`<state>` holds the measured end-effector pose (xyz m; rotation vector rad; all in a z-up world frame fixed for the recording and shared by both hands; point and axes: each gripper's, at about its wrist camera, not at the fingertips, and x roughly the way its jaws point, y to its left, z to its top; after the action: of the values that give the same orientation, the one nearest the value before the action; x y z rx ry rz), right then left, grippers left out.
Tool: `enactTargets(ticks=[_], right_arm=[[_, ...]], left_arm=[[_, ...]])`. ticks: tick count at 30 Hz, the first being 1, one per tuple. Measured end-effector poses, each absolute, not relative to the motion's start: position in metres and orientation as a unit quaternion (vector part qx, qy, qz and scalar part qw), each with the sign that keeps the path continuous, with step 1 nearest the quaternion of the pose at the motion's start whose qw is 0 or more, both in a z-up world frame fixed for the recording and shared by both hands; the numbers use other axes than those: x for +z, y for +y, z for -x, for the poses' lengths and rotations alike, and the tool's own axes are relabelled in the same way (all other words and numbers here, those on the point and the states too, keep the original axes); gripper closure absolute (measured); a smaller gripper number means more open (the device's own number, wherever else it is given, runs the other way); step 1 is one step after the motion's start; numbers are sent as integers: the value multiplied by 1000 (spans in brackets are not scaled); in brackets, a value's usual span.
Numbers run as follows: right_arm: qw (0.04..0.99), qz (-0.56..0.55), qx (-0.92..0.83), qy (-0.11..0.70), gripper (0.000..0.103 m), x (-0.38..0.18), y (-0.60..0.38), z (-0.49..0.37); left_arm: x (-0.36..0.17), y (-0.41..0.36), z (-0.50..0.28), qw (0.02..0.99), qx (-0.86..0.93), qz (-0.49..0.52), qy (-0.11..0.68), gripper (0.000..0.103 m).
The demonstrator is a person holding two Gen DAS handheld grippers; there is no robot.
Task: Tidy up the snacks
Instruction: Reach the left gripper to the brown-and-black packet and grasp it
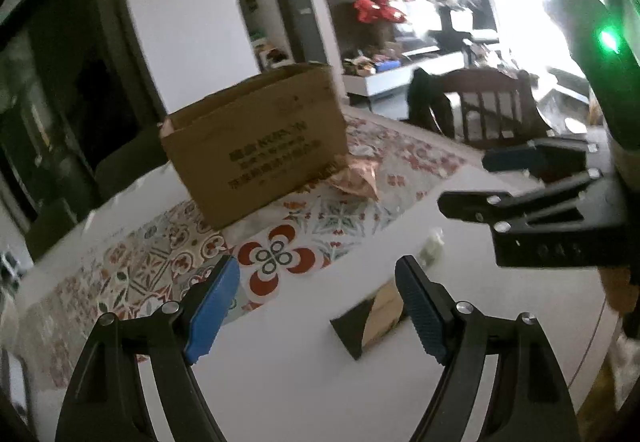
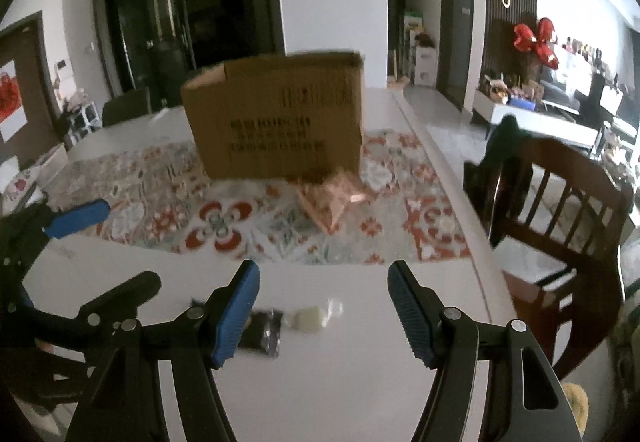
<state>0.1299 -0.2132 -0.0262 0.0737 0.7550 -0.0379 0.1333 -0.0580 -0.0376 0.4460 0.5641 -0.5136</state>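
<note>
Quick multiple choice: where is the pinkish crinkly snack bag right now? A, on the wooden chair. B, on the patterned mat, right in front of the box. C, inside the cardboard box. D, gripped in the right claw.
B: the pinkish snack bag lies on the patterned mat at the foot of the cardboard box, and both claws are open and empty.

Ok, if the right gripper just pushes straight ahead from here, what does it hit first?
Probably the pale small snack low between the open right gripper fingers, beside the dark packet; beyond them, the pink bag and cardboard box. Depth is unclear.
</note>
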Motion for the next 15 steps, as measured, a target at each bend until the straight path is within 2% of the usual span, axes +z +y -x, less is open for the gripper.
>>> enactTargets(ticks=[9,15], right_arm=[[926,-3,-38,375,36,-51,-202,-119],[931,16,-33,364,36,-58,-196,-123]], left_arm=[[-67,-75,-128,855,-325,-309,259,23],[-89,-85,-143,827,-362,-317,291,35]])
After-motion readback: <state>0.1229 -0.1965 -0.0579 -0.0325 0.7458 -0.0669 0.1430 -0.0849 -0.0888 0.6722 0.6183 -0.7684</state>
